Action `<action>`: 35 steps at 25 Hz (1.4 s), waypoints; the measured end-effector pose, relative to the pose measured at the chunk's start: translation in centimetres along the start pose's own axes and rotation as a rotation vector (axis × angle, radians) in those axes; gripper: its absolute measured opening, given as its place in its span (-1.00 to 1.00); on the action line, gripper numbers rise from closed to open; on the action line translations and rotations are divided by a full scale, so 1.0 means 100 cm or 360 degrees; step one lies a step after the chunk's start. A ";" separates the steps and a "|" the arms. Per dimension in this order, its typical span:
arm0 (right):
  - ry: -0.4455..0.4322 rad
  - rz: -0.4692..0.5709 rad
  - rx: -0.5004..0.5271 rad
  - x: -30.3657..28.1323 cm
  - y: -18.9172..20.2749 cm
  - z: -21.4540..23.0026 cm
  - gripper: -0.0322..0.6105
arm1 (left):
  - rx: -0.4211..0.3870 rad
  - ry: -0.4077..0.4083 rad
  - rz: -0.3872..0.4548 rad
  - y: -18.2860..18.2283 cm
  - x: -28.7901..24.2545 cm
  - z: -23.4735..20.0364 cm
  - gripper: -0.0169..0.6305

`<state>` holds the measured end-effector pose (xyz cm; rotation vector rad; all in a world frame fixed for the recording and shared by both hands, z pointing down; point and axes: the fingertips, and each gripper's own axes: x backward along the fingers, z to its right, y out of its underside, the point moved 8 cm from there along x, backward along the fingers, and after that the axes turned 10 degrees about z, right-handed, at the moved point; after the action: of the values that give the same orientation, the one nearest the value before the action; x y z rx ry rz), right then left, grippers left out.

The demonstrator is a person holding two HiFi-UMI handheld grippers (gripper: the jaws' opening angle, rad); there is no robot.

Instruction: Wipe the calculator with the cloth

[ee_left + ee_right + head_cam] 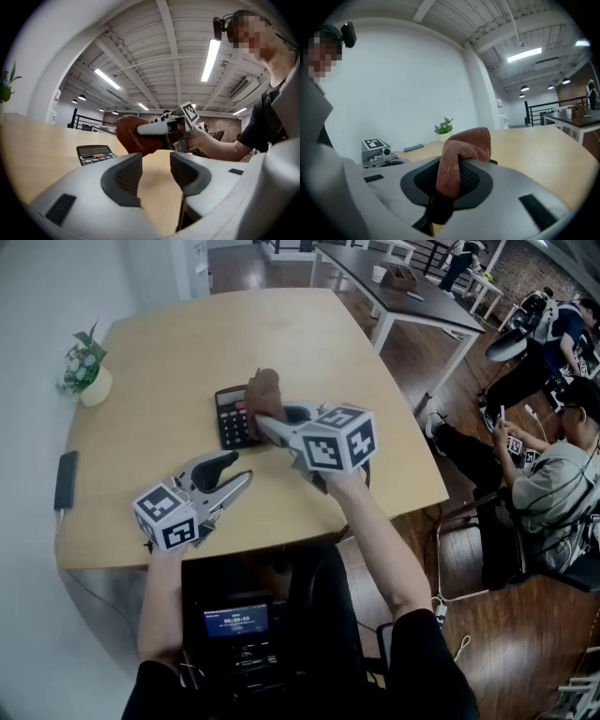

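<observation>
Seen from the head view, a black calculator lies mid-tabletop, its key print too small to read. The right claw holds a brown cloth at the calculator's right edge. A white pot containing a small plant stands far left. Left gripper view: the left claw is spread, with only bare tabletop between its jaws. Right gripper view: the jaws pinch the cloth.
</observation>
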<state>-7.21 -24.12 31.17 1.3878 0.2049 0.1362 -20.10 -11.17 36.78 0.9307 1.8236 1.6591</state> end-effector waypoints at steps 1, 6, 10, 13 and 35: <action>-0.0007 -0.0059 0.0022 -0.015 0.001 0.004 -0.73 | 0.0001 -0.0020 -0.0035 0.003 -0.003 -0.005 -0.42; -0.0025 -0.0344 0.0122 -0.083 0.016 0.017 -0.73 | -0.0035 -0.0049 -0.0247 0.017 -0.020 -0.015 -0.42; -0.0013 -0.0540 0.0230 -0.124 0.032 0.021 -0.73 | -0.0068 -0.0093 -0.0359 0.022 -0.027 -0.016 -0.46; -0.0003 -0.0639 0.0285 -0.134 0.039 0.025 -0.72 | -0.0030 -0.0113 -0.0327 0.020 -0.026 -0.018 -0.51; -0.0047 -0.0616 0.0431 -0.152 0.022 0.007 -0.72 | -0.0073 -0.0136 -0.0319 0.022 -0.025 -0.019 -0.59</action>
<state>-21.83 -27.66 34.40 1.5903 0.4764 -0.2419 -19.63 -14.24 38.95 0.7600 1.7524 1.5089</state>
